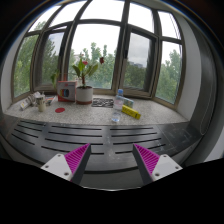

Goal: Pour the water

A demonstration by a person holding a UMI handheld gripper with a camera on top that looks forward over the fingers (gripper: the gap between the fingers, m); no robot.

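Claw [112, 158] wide open, empty; slatted ledge [110, 133] ahead; potted plant [84, 88], bottle [118, 101] on bay-window sill [150, 112].

The gripper [112, 160] is level and pointing straight ahead, both fingers reaching forward side by side. Its fingers are spread wide, with a broad, unfilled gap between them. The left finger's magenta pad [76, 156] faces inward, and the right finger's magenta pad [149, 157] mirrors it across the gap. Nothing is touching either pad, and nothing is between the jaws. No hand or sleeve is showing.
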